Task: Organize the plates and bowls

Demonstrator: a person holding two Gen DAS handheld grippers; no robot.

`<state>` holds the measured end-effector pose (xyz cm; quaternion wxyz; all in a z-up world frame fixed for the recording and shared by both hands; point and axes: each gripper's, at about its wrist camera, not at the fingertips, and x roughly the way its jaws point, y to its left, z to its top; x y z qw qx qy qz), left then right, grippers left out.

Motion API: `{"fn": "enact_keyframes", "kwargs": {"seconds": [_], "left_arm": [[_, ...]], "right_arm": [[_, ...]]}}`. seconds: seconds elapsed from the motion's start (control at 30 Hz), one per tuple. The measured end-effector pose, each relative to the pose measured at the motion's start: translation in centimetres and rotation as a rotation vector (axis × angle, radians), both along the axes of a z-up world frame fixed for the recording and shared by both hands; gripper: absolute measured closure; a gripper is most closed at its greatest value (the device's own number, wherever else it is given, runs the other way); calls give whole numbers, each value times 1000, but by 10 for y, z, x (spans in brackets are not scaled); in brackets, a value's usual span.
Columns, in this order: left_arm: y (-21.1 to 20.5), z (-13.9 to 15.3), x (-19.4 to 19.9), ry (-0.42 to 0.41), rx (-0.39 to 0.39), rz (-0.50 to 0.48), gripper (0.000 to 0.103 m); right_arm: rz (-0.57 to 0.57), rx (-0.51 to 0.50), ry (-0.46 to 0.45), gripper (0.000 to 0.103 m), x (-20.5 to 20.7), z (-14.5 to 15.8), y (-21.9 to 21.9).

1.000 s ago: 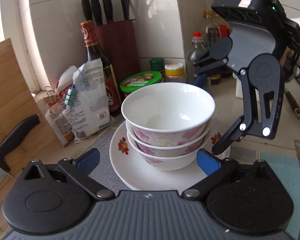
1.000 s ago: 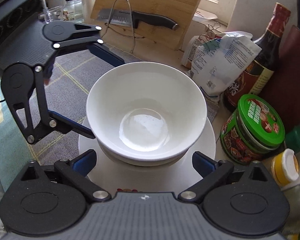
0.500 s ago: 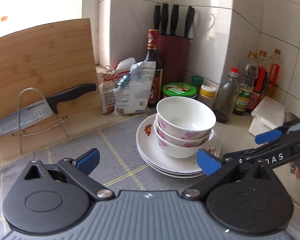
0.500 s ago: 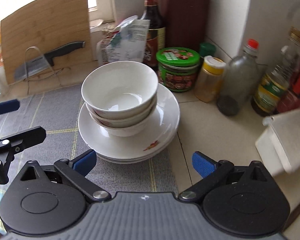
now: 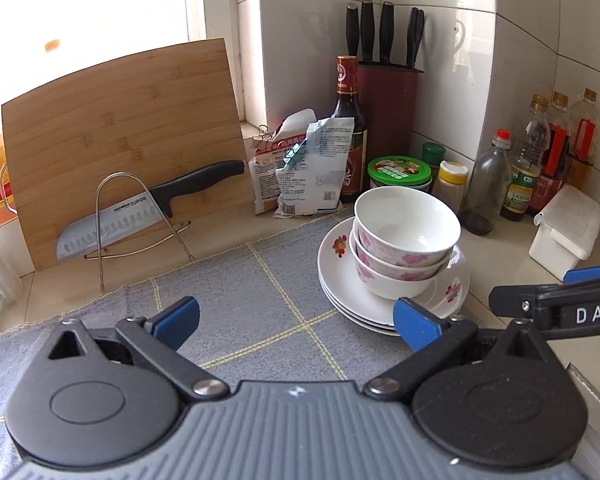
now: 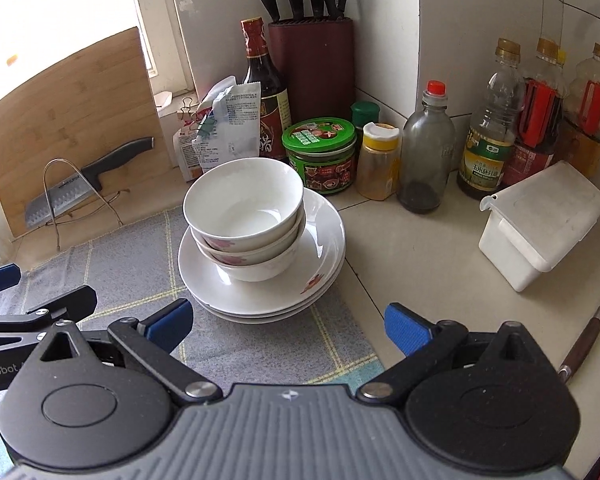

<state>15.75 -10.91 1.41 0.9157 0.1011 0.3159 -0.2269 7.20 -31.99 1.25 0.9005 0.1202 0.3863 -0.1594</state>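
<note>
Three white bowls with pink flowers [image 5: 406,236] [image 6: 244,210] are nested on a stack of white flowered plates [image 5: 334,276] [image 6: 324,240] at the right edge of a grey checked mat [image 5: 236,292] [image 6: 132,260]. My left gripper [image 5: 296,320] is open and empty, hanging above the mat to the near left of the stack. Just as empty and open, my right gripper [image 6: 286,326] sits in front of the plates, a short way back. In each view the other gripper's fingers [image 5: 556,300] [image 6: 40,304] show at the edge.
Behind the stack stand a green-lidded jar [image 6: 320,152], spice jars, a dark sauce bottle [image 5: 348,128], clipped bags [image 5: 308,168] and a knife block [image 6: 312,64]. Oil bottles [image 6: 488,136] and a white lidded box [image 6: 540,224] are on the right. A cutting board [image 5: 120,140] and a racked knife [image 5: 148,208] are at the left.
Both grippers have pulled back and up from the stack, which looked close a second ago and now sits smaller and farther off. The bowls and plates have not moved.
</note>
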Motion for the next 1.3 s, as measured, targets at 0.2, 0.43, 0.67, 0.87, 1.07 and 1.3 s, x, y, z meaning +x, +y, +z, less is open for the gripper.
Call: {"fn": "enact_keyframes", "kwargs": {"seconds": [0.2,0.43,0.67,0.87,1.07,1.3], "left_arm": [[-1,1,2,7,1,10,1],[-6,1,0,7,4,9,1],[-8,1,-1,12,5,13,1],[-9,2,-1,9,5,13,1],[-9,4,-1,5,1,13,1],[-9,5,-1,6,1,14,1]], "right_arm": [[-8,2,-3,0,0,1,0],[-4,8,2,0,0,0,0],[-6,16,9,0,-1,0,-3],[-5,15,5,0,-2,0,-3],[-1,16,3,0,-2,2,-4],[0,14,2,0,-2,3,-2]]}}
